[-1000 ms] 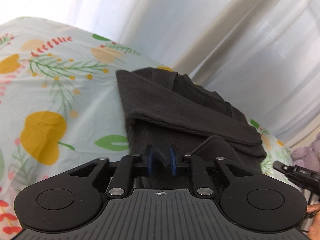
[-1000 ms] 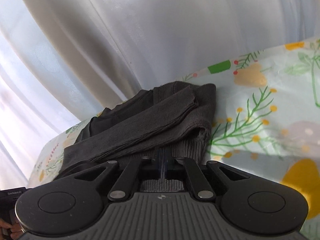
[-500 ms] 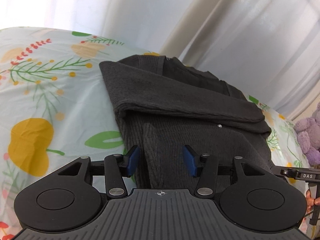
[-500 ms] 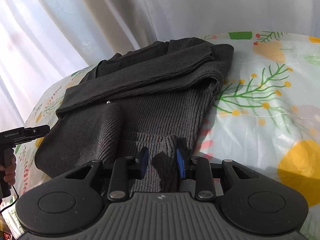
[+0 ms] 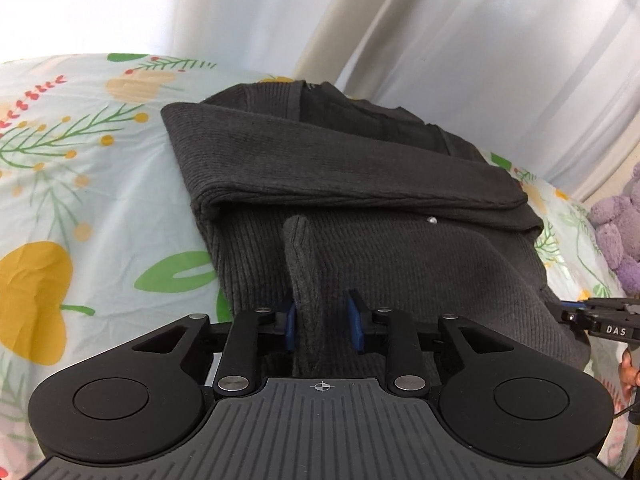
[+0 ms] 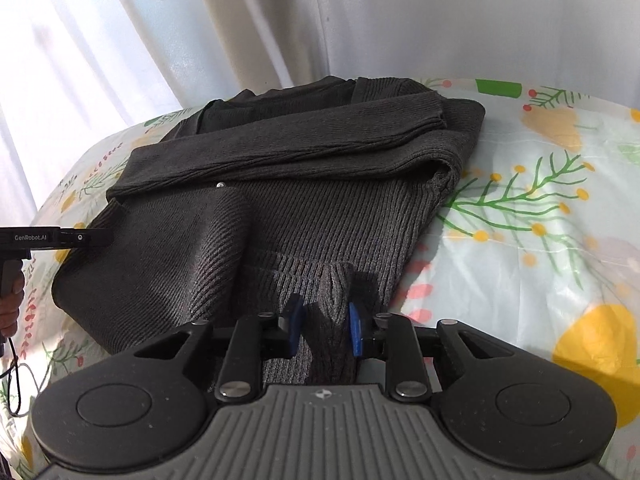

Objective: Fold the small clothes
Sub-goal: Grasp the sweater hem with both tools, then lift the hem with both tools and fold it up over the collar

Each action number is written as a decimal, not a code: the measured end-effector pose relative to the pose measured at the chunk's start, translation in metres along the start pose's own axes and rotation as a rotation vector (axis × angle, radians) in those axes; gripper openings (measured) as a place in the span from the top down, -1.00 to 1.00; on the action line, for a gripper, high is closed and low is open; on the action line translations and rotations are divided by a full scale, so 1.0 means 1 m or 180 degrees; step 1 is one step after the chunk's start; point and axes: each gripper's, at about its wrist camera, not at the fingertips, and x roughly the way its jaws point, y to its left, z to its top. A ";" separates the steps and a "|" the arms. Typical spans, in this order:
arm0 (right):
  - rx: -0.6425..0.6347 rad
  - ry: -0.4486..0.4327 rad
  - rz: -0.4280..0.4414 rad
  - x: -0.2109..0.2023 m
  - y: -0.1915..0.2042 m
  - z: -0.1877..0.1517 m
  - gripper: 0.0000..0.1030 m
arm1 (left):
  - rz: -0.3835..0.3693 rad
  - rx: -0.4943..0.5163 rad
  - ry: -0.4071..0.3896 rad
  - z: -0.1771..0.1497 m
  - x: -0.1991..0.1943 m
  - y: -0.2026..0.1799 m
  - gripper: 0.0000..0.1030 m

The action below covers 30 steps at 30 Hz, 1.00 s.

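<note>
Nearest the left wrist camera, the left gripper [image 5: 322,326] is seen with its blue pads [image 5: 291,326] drawn narrow around a raised ridge of the sweater [image 5: 380,240]; the jaws have just been closing, and the fabric is pinched between them at the near hem. Just past the pads, the ridge is stood up as a vertical fold that is run toward a small pale button [image 5: 432,220]. Beyond that, a folded sleeve [image 5: 320,168] is laid across the sweater from left to right, and the collar is shown behind it.

Close to the right wrist camera, the right gripper [image 6: 324,330] is likewise held narrow, its jaws having just been closing, and a bunched pleat of the ribbed hem is clamped between its pads [image 6: 355,330]. Further out, the dark grey knit is spread over the flowered sheet [image 6: 540,208], with the same sleeve crossed over its upper part.

Both near corners of the hem are thus gripped, one by each tool, while the rest of the garment is left lying flat on the sheet. At the right edge of the left view, a purple plush toy [image 5: 616,232] is seen on the bed. Farthest back, white curtains [image 6: 400,20] are hung behind the bed.
</note>
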 end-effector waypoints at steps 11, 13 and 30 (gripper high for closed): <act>-0.0172 -0.0714 -0.0199 -0.048 0.012 0.039 0.86 | -0.0125 0.0128 -0.0773 0.037 -0.066 -0.010 0.82; -0.0148 -0.0891 -0.0271 -0.052 0.009 0.060 0.86 | 0.0019 0.0175 -0.0973 0.054 -0.069 -0.012 0.82; 0.0474 -0.0448 -0.0268 0.056 -0.042 0.093 0.66 | 0.0203 -0.0034 -0.0471 0.061 0.033 0.014 0.31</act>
